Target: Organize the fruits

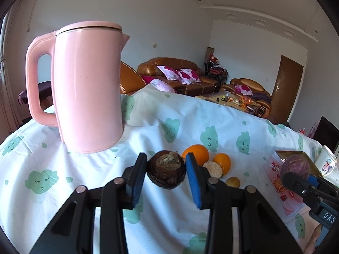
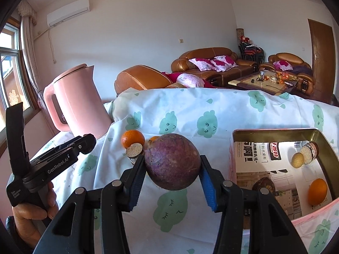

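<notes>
My left gripper [image 1: 166, 166] is shut on a dark brown round fruit [image 1: 166, 172], held above the cloth. On the cloth behind it lie two oranges [image 1: 196, 153], a tan-faced cut piece [image 1: 213, 169] and a small yellow fruit [image 1: 233, 182]. My right gripper [image 2: 172, 169] is shut on a purple round fruit [image 2: 172, 160], held left of the open pink tin box [image 2: 275, 130]. The box holds an orange [image 2: 317, 191], a dark brown fruit [image 2: 263, 185], a small yellow fruit [image 2: 296, 159] and a cut piece [image 2: 309, 151].
A tall pink kettle [image 1: 89, 84] stands at the back left of the cloud-print tablecloth [image 1: 63, 169]. A white cup [image 1: 326, 163] sits beyond the box. A person's hand [image 2: 31, 211] grips the left tool's handle. Sofas and a coffee table lie past the table's far edge.
</notes>
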`<state>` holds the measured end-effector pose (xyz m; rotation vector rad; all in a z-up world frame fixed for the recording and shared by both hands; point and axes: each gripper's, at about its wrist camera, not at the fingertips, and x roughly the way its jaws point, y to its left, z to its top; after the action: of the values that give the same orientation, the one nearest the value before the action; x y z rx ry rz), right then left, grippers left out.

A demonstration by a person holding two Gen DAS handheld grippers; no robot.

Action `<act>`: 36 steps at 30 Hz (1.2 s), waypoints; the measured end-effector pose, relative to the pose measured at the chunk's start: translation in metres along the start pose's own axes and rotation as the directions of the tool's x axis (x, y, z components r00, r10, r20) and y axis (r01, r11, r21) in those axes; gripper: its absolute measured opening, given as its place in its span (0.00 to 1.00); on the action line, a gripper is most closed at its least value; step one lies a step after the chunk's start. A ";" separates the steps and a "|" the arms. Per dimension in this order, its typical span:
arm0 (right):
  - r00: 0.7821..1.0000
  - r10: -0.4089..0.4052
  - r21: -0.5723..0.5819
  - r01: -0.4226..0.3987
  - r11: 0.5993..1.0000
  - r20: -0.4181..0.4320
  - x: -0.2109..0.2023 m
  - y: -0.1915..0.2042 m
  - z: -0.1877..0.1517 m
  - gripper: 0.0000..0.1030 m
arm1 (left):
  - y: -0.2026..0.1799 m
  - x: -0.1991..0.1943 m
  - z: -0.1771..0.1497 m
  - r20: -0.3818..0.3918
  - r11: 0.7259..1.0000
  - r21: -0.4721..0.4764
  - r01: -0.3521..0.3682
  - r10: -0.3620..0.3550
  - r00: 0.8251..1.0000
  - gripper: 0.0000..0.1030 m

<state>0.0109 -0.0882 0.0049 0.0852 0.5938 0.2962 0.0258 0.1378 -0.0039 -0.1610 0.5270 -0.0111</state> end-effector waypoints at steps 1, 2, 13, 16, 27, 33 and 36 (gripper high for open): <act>1.000 -0.015 -0.014 0.016 1.000 0.010 -0.003 0.001 -0.001 0.50 | 0.000 -0.001 0.000 0.004 1.000 -0.003 -0.009 0.009 1.000 0.39; 0.999 -0.031 -0.027 0.031 0.999 0.024 -0.007 0.002 -0.001 0.50 | -0.001 -0.001 0.000 0.007 1.000 -0.002 -0.017 0.017 1.000 0.39; 0.994 -0.081 -0.029 0.083 0.996 0.073 -0.024 -0.007 -0.002 0.50 | -0.035 -0.009 -0.010 0.025 0.997 0.047 -0.058 0.056 0.998 0.39; 0.990 -0.102 -0.035 0.106 0.994 0.097 -0.030 -0.008 -0.002 0.50 | -0.051 -0.009 -0.014 0.013 0.997 0.065 -0.037 0.036 0.999 0.39; 0.981 -0.151 -0.014 0.154 0.988 0.122 -0.042 -0.031 -0.002 0.50 | -0.098 -0.014 -0.017 0.020 0.992 0.127 0.002 -0.005 1.000 0.39; 0.973 -0.179 -0.007 0.182 0.983 0.142 -0.050 -0.043 -0.002 0.50 | -0.113 -0.015 -0.017 0.022 0.990 0.142 0.017 -0.020 1.000 0.39; 0.969 -0.197 -0.002 0.200 0.980 0.150 -0.054 -0.051 -0.001 0.50 | -0.121 -0.017 -0.016 0.022 0.988 0.150 0.029 -0.032 0.999 0.39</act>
<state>-0.0195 -0.1530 0.0247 0.0307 0.4464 0.0991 0.0070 0.0173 0.0095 -0.0223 0.4974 -0.0782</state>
